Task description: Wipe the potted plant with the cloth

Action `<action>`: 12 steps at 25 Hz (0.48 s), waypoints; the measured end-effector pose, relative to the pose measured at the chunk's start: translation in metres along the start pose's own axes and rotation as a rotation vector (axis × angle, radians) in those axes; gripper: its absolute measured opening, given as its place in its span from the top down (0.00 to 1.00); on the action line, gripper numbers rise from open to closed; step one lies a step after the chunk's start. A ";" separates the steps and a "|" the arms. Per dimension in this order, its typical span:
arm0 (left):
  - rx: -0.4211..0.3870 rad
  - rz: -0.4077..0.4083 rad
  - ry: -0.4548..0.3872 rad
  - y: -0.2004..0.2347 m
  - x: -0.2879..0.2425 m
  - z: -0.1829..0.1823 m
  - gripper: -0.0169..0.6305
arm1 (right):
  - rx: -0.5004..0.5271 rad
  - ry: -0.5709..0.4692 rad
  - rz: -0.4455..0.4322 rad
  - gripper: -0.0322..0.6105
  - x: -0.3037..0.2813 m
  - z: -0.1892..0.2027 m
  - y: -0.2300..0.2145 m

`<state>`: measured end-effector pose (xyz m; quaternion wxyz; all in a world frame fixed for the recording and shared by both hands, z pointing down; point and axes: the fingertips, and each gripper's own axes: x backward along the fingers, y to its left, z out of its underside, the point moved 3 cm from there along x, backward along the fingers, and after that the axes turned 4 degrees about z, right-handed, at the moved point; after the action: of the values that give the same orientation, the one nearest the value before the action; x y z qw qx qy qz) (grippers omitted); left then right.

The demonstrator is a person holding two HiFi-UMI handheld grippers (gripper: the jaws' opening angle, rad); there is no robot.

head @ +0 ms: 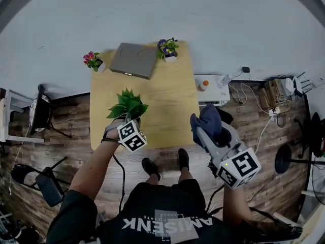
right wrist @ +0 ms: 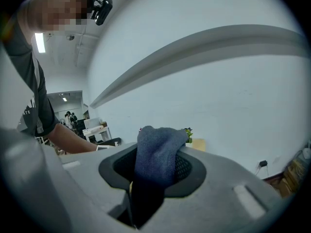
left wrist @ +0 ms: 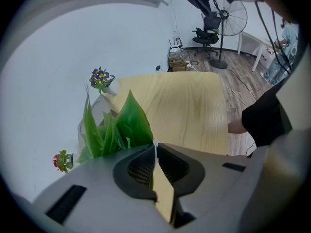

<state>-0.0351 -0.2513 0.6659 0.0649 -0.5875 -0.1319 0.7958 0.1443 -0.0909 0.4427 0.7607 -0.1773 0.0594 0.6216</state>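
Right claw (head: 199, 130) is clamped on limp cloth (head: 209, 120), left claw (left wrist: 155, 149) pinched on flimsy potted plant (left wrist: 119, 127) leaf, likely best held near stem.

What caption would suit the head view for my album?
Left gripper pinching the potted plant, right gripper holding a blue cloth, at a wooden table.
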 end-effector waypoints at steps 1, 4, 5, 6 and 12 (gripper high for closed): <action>0.014 0.008 -0.012 0.001 0.003 -0.001 0.94 | 0.002 -0.002 -0.001 0.75 0.000 -0.001 -0.001; 0.057 0.012 -0.058 0.007 0.019 -0.006 0.94 | 0.007 -0.010 -0.007 0.75 0.000 -0.006 -0.001; 0.066 0.008 -0.077 0.009 0.027 -0.008 0.94 | 0.011 -0.014 -0.009 0.75 0.000 -0.008 -0.001; 0.075 0.005 -0.098 0.012 0.035 -0.012 0.94 | 0.016 -0.019 -0.012 0.75 0.000 -0.011 0.000; 0.163 0.043 -0.275 0.018 0.099 -0.040 0.94 | 0.058 -0.071 -0.048 0.75 0.000 -0.035 0.005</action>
<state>-0.0262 -0.2380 0.5586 0.0764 -0.4687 -0.0619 0.8778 0.1444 -0.1019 0.4089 0.7819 -0.1345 0.0460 0.6070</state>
